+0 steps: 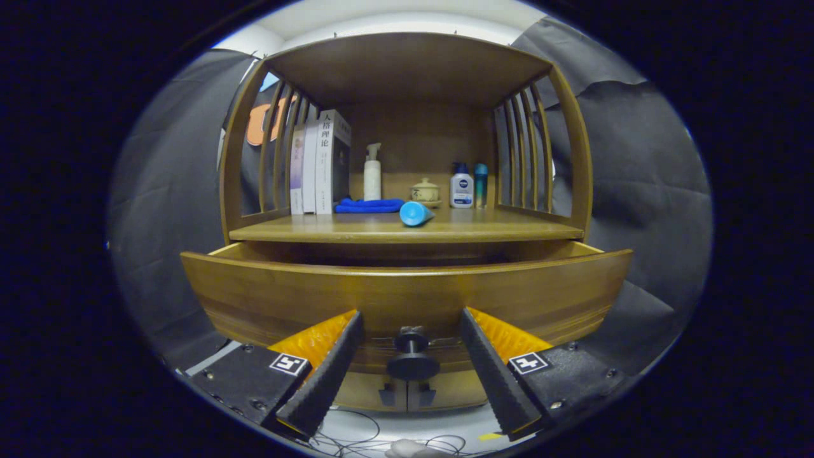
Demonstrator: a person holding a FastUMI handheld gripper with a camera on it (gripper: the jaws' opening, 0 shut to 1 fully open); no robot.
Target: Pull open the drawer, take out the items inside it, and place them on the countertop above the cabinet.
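The gripper (pixel 411 362) stands wide open, its two fingers flanking the one dark knob (pixel 412 353) of the drawer (pixel 407 299) without touching it, and it has hold of nothing. The single drawer is pulled partway out under the desk (pixel 509 228) of the wooden cabinet; its inside is hidden behind its front panel. On the desk stand three books (pixel 318 162), one white pump bottle (pixel 372 172), one small lidded pot (pixel 425 191) and two more bottles (pixel 469 186), with one folded blue cloth (pixel 369 205) and one blue tube (pixel 416 213) lying near the front edge.
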